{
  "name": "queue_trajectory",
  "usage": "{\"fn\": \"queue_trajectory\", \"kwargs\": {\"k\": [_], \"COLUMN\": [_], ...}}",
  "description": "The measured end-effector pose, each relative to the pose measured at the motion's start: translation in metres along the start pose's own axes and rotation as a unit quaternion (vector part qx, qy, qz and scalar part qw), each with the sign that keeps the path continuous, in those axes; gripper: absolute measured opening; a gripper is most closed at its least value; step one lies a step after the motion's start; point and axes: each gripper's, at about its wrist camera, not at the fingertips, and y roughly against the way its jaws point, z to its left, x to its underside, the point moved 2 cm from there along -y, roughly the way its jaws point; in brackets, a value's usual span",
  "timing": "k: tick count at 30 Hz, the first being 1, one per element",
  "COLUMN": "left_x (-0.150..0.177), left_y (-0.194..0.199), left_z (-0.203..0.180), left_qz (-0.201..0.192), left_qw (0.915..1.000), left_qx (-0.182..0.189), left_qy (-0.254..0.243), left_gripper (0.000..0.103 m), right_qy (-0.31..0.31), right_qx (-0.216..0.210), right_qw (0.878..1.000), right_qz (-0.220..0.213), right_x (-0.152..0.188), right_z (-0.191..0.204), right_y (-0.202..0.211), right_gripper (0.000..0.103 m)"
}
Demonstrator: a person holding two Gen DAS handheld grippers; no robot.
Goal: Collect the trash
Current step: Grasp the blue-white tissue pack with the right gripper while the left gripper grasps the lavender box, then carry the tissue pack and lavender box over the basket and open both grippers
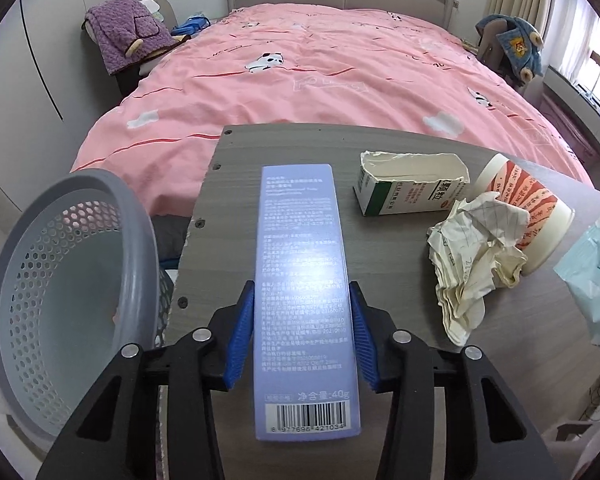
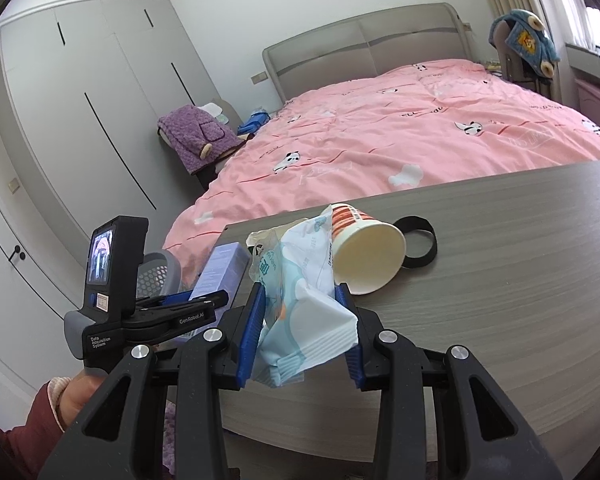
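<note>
Grey wood-grain table (image 1: 284,168) spans lower frame. Grey perforated basket (image 1: 72,280) at lower left, off table edge. Left gripper (image 1: 302,300) pinches lavender carton (image 1: 300,280), centre. Right gripper (image 2: 302,304) pinches pale-blue wipes packet (image 2: 304,300), lower centre. Paper cup (image 2: 368,252) lies tipped just behind.

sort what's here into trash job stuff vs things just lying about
Job:
- blue carton in left gripper
- tissue pack in right gripper
- torn box
- crumpled paper
- paper cup
- grey basket

Lying about:
- black band
- purple robe
- pink bed
</note>
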Motion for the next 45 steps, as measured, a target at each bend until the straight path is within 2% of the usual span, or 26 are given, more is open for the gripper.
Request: {"fn": "queue_trajectory", "kwargs": {"k": [10,16,19,25,32,45], "left_x": [0.012,0.016,0.014,0.016,0.019,0.025], "left_y": [0.036,0.058,0.068,0.084,0.096,0.105], "left_z": [0.026,0.046,0.061,0.088,0.105,0.139], "left_qz": [-0.033,-0.062,-0.074,-0.092,-0.103,-0.113], "left_qw": [0.9993,0.998,0.9971,0.9953,0.9944,0.9923], "left_qx": [0.014,0.004,0.005,0.007,-0.002,-0.012], "left_qy": [0.011,0.014,0.019,0.027,0.023,0.049], "left_gripper": [0.043,0.043,0.043,0.043,0.043,0.043], "right_qy": [0.025,0.047,0.042,0.06,0.073,0.088], "right_qx": [-0.005,-0.012,-0.029,-0.032,-0.039,-0.05], "right_qw": [1.0,0.999,0.998,0.997,0.996,0.994], "right_qz": [0.012,0.017,0.024,0.028,0.027,0.029], "right_x": [0.002,0.003,0.002,0.002,0.004,0.0], "right_z": [0.031,0.057,0.068,0.095,0.115,0.139], "right_y": [-0.009,-0.02,-0.028,-0.04,-0.048,-0.063], "right_gripper": [0.036,0.036,0.036,0.036,0.036,0.036]}}
